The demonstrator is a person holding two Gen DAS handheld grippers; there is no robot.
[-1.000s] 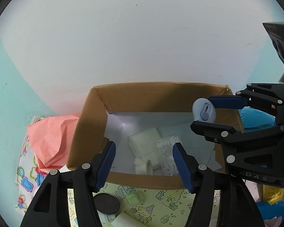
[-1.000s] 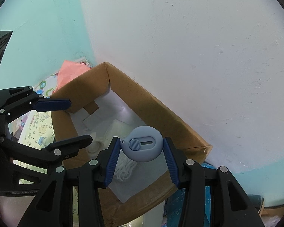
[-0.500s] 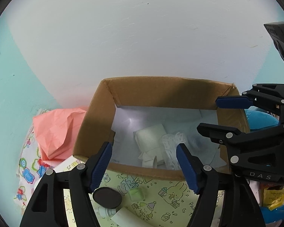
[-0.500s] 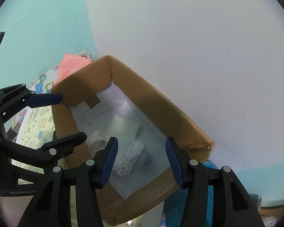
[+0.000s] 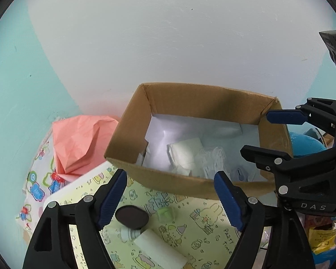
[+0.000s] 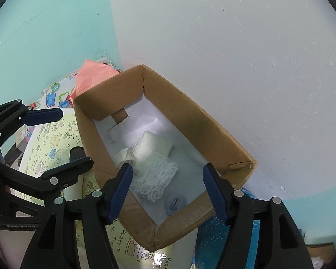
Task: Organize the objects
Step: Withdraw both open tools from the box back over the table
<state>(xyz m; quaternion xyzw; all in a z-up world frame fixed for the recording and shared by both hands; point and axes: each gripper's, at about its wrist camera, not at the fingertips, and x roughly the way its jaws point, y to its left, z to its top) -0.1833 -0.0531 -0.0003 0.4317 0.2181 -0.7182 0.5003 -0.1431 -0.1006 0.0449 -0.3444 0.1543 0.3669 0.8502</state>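
An open cardboard box (image 5: 212,96) stands against the wall. On its white lining lie a folded white cloth (image 5: 186,152), a bundle of white cord (image 5: 215,161) and a round blue-grey cutter (image 5: 239,173). My right gripper (image 6: 169,188) hangs over the near corner of the box (image 6: 190,116), above the cutter (image 6: 174,202). Its jaws are opening and nothing is between them. My left gripper (image 5: 170,198) hovers just in front of the box, jaws opening and empty. Under it lie a black oval disc (image 5: 132,217), a small green cube (image 5: 165,213) and a white tube (image 5: 154,246).
A yellow cartoon-print sheet (image 5: 201,224) covers the surface in front of the box. Crumpled pink paper (image 5: 78,143) lies left of the box on flowered wrapping. A blue bag (image 5: 302,143) sits to the right. The white and turquoise wall is close behind.
The right gripper let go of the blue-grey cutter, which now lies in the box. Both grippers' jaws widened. The left gripper drew back from the box toward the yellow sheet.
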